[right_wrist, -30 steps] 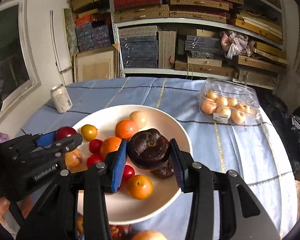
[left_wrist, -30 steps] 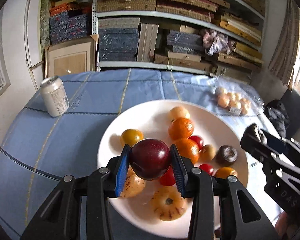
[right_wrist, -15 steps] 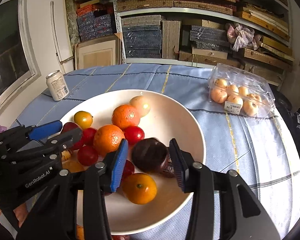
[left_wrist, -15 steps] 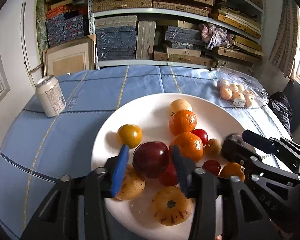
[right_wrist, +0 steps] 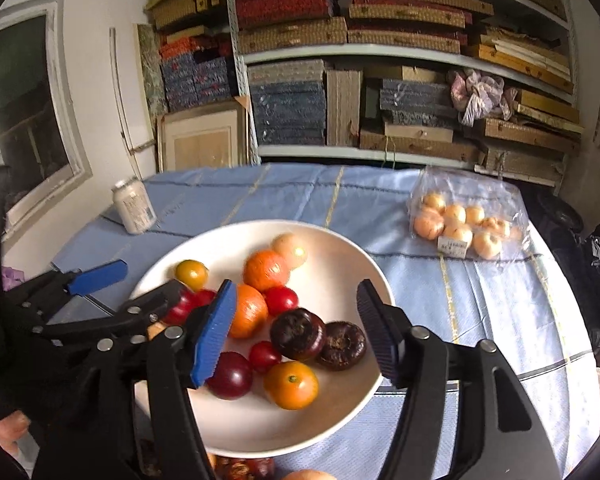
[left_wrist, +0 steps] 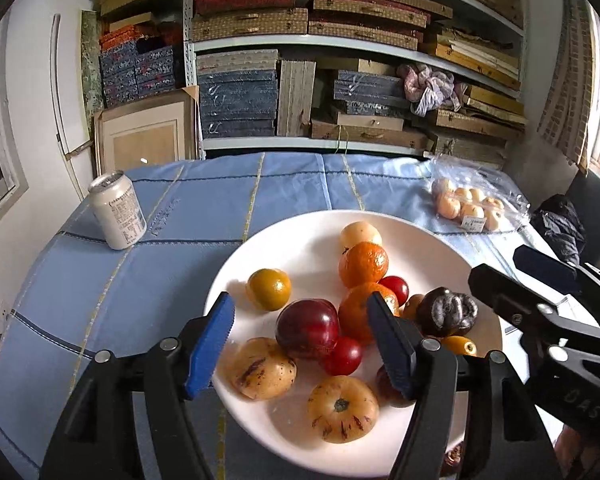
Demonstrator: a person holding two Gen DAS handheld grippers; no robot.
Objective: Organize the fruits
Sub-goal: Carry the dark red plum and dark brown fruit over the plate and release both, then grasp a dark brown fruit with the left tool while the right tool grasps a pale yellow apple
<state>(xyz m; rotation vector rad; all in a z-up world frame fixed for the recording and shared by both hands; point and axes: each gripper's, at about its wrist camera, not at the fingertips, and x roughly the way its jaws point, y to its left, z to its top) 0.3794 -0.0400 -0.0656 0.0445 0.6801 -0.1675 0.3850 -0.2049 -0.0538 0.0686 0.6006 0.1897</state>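
Where it rests, glossy dark-red plum [left_wrist: 307, 328]

A glossy white plate [left_wrist: 308, 240] sits on matt blue woven cloth [left_wrist: 204, 208]. The dark plum [left_wrist: 307, 328] shines smooth; the purple fruit [right_wrist: 298, 334] looks dull, wrinkled. A metal can [left_wrist: 118, 210] and crinkled clear plastic pack [right_wrist: 466, 216] gleam.

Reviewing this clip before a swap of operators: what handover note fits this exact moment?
Left claw: jaws opening, nothing gripped; the dark red plum lies on the white plate.
Right claw: jaws opening, nothing gripped; the dark purple fruit lies on the plate beside a second one.
Done: both fruits set down.
Left: a few fruits below the plate's near rim; a clear pack on the table.
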